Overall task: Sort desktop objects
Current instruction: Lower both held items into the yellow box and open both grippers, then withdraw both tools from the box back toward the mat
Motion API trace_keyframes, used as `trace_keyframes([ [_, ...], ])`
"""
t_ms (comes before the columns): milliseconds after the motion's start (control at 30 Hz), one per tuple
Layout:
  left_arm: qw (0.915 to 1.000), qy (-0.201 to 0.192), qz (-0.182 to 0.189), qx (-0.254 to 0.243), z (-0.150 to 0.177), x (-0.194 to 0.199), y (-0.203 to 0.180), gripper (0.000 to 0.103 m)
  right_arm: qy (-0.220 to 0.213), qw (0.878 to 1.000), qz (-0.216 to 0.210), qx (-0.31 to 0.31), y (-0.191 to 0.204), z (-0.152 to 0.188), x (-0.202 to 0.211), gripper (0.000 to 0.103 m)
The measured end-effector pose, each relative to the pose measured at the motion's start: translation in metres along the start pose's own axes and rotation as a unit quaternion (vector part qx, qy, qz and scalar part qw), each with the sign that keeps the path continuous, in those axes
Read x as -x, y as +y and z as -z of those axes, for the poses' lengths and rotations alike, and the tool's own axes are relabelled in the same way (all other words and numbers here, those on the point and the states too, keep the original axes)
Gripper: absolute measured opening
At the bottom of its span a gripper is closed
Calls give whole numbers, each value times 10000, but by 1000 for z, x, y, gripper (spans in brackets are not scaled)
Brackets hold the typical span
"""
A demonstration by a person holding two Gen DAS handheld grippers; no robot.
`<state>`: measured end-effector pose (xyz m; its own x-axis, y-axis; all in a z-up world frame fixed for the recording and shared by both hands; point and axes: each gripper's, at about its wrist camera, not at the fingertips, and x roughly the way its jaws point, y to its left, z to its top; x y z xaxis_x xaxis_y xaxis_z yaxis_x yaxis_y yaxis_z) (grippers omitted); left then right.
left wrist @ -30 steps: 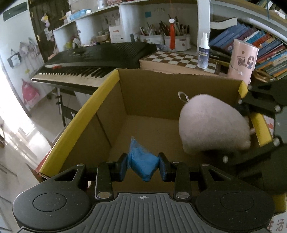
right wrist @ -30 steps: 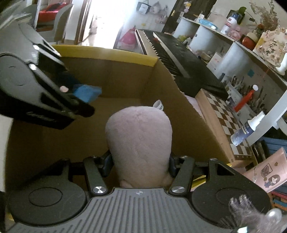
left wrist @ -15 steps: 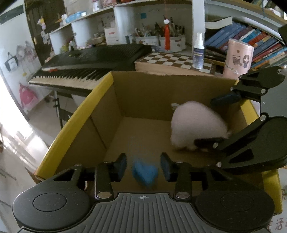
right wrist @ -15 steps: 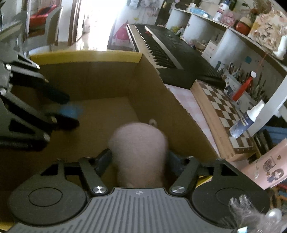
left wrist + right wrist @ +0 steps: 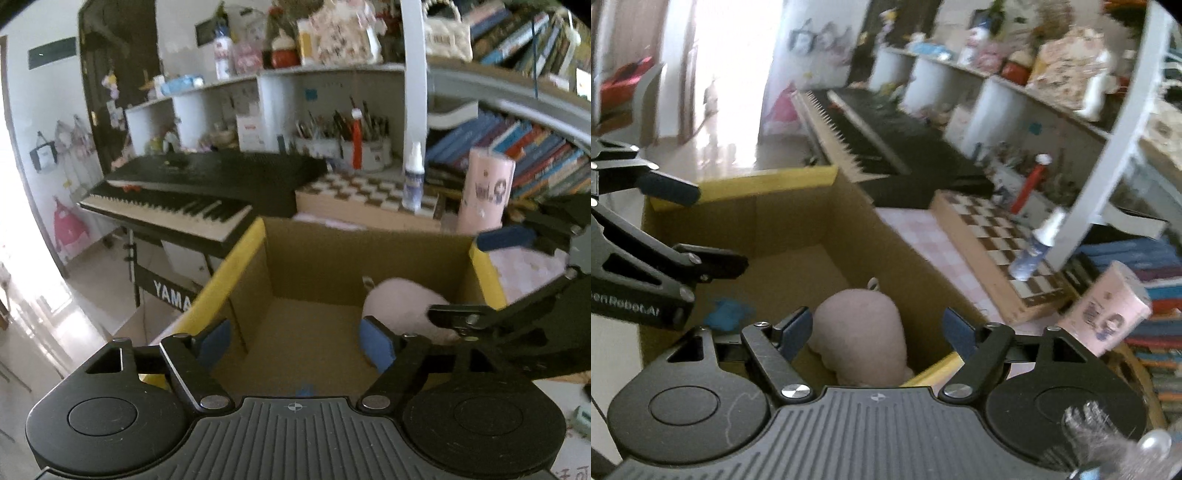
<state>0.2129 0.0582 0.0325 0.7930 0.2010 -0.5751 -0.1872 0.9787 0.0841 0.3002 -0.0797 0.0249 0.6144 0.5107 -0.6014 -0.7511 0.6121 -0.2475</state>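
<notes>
A cardboard box with a yellow rim stands below both grippers. A pink plush toy lies on its floor at the right side. A small blue soft thing rests on the floor to its left; in the left wrist view only a sliver of it shows. My left gripper hangs over the box with its jaws opening and nothing between them. My right gripper is above the plush, jaws opening, pads apart from the toy.
Behind the box stand a black keyboard, a chessboard with a spray bottle on it, and a pink cylinder. Shelves with books and pen pots line the back.
Both grippers let go: the blue thing and the pink plush dropped to the box floor. Both sets of jaws spread and both grippers rose above the box.
</notes>
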Motion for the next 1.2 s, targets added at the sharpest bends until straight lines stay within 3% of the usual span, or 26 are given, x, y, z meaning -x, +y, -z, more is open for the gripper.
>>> trace_keyframes([
  [233, 9992, -355, -22, 177, 3, 28, 15, 88, -366, 9942, 604, -807, 1, 13, 50, 76],
  [400, 9984, -495, 2, 274, 11, 43, 24, 89, -588, 9782, 1085, -1672, 1, 28, 84, 77],
  [600, 9981, -543, 81, 294, 24, 60, 34, 90, -625, 9570, 1718, -2254, 15, 50, 113, 77],
  [933, 9987, -387, 197, 273, 55, 85, 45, 90, -359, 9331, 2227, -2802, 61, 83, 145, 79],
  [1200, 9989, 71, 109, 440, 81, 93, 54, 90, -69, 9136, 2337, -3328, 94, 110, 162, 79],
])
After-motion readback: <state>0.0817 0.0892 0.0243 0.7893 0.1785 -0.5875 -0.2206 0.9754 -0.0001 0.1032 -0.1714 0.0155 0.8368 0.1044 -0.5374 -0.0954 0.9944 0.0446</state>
